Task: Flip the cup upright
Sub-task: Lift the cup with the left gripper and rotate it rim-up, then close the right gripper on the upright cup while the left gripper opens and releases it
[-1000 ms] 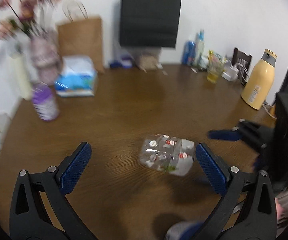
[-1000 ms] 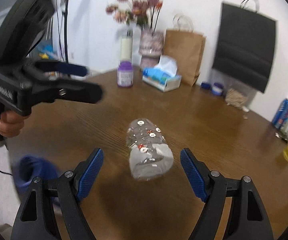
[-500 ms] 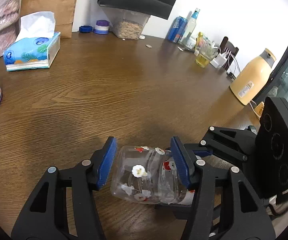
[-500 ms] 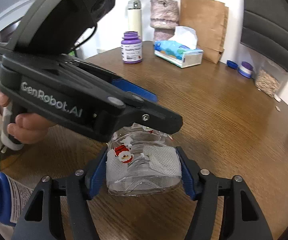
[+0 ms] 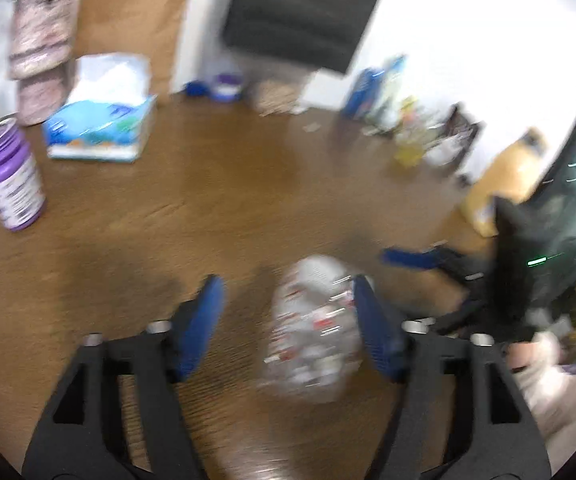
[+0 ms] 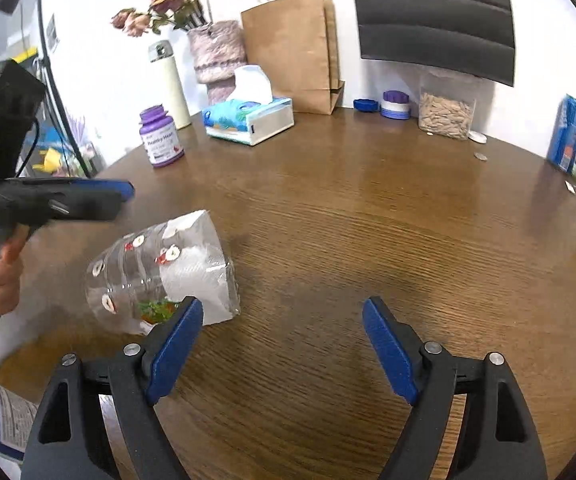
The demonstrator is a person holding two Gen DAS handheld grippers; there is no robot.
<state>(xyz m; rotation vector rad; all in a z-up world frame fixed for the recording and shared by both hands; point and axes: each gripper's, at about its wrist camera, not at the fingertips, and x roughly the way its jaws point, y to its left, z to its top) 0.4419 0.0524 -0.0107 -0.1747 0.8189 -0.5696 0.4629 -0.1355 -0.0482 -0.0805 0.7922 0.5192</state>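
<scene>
The cup (image 6: 159,276) is clear plastic with small red and white stickers and white paper inside. It lies tilted on its side on the brown table (image 6: 368,220), its open end toward the table's middle. In the blurred left wrist view the cup (image 5: 312,328) sits close to the right finger. My left gripper (image 5: 288,320) is open and holds nothing; it also shows in the right wrist view (image 6: 87,196), above the cup. My right gripper (image 6: 283,340) is open and empty, its left finger just in front of the cup.
A purple bottle (image 6: 159,138), tissue box (image 6: 247,118), white flask (image 6: 169,82), flower vase (image 6: 217,56), brown paper bag (image 6: 292,52) and seed jar (image 6: 446,110) stand along the far edge. A yellow thermos (image 5: 504,184) stands at right. The table edge is near left.
Both grippers were shut on the cup half a second ago; both have opened and drawn back. The cup now lies free and tilted on the table.
</scene>
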